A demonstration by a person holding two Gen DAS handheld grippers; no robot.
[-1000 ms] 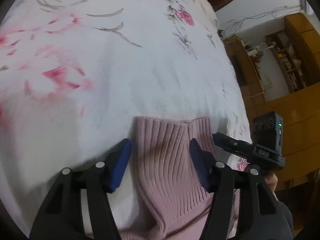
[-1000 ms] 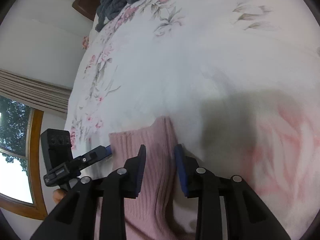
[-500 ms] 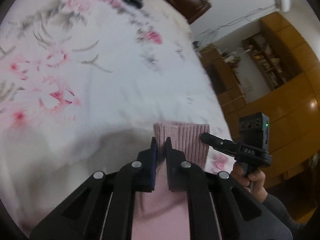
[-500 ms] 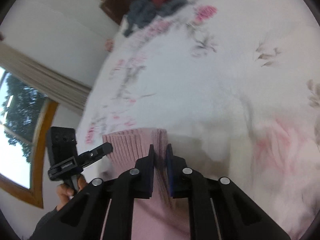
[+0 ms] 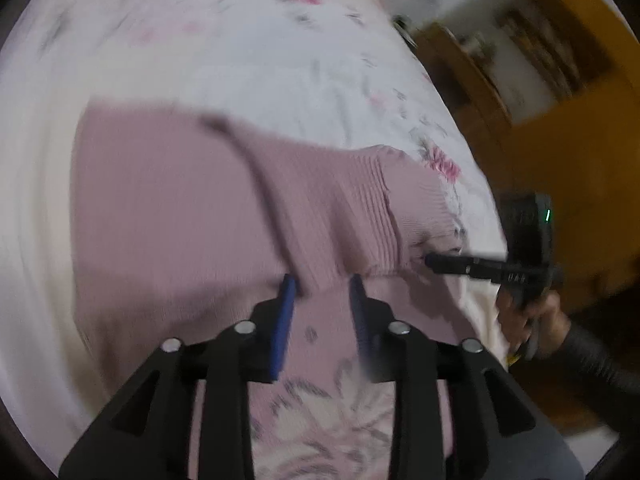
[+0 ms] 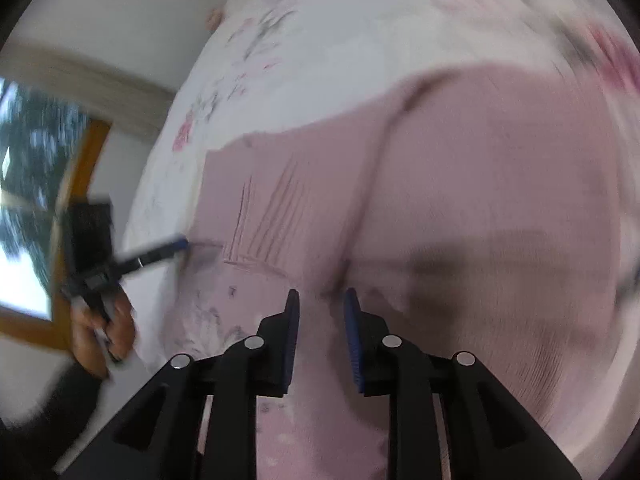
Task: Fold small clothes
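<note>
Left wrist view: both tools — left (image 5: 322, 284), right (image 6: 320, 298) — spread over pink sweater (image 5: 168, 200).

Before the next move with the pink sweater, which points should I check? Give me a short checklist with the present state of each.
1. Left gripper has released the hem: ok, fingers apart.
2. Right gripper has released: ok, fingers apart.
3. Ribbed hem lies folded over the pink sweater: ok.
4. Fold lies flat, without wrinkles: cannot tell, pictures blurred.
5. Sweater rests wholly on the floral bedsheet: cannot tell, near edge is hidden.
</note>
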